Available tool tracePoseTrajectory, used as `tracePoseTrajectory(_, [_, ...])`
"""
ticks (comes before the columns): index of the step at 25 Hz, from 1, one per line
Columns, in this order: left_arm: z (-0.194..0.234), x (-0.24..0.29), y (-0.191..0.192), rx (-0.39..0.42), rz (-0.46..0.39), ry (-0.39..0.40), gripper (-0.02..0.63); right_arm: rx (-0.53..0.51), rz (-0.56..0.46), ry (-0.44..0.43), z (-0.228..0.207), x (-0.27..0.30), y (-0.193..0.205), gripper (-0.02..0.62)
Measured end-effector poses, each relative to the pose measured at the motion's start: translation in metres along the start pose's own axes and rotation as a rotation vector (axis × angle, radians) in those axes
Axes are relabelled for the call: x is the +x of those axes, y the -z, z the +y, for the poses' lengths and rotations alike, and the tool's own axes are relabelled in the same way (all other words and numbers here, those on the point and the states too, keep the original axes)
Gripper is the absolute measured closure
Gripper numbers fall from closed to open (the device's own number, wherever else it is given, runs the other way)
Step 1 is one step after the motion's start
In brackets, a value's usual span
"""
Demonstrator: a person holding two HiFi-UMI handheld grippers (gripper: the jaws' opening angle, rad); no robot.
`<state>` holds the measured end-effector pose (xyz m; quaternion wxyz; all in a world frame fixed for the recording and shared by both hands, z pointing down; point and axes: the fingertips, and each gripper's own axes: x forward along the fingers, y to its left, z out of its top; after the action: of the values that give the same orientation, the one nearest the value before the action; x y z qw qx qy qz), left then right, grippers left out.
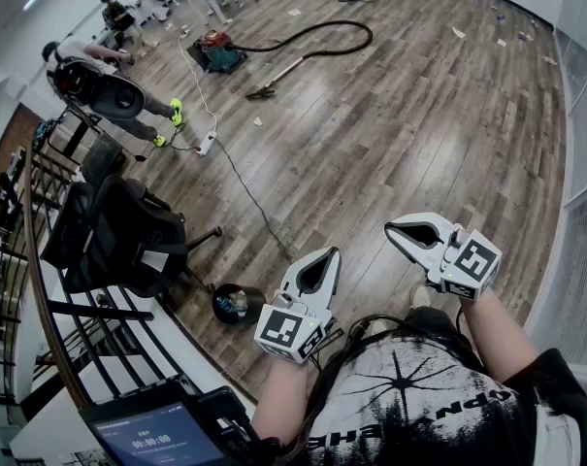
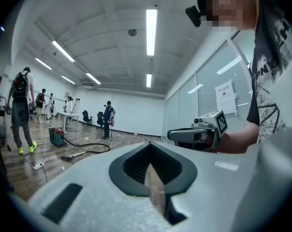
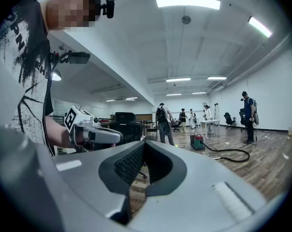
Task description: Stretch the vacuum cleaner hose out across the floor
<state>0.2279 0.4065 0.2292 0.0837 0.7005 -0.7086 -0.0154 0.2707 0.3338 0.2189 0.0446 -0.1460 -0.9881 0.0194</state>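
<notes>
i'd call this the approach: fingers on my left gripper (image 1: 330,253) and right gripper (image 1: 392,229) are closed and empty, well apart from the hose (image 1: 322,35); next i'd walk over and open them.

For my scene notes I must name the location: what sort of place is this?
Most likely a large, mostly open office room: a black office chair stands on the plank floor, strip lights shine overhead, and a glass wall lines one side.
</notes>
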Motion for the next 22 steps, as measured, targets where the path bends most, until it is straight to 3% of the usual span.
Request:
tracePoseTrajectory(14, [-0.003, -0.002, 0.006, 0.007, 0.011, 0.01, 0.607, 0.036, -0.034, -0.054, 0.016, 0.006, -0.007, 0.589])
tracePoseTrajectory(22, [0.0, -0.003, 0.013, 0.003, 0.008, 0.004, 0.606, 0.005, -0.018, -0.07, 0.02, 0.007, 0.01, 0.589])
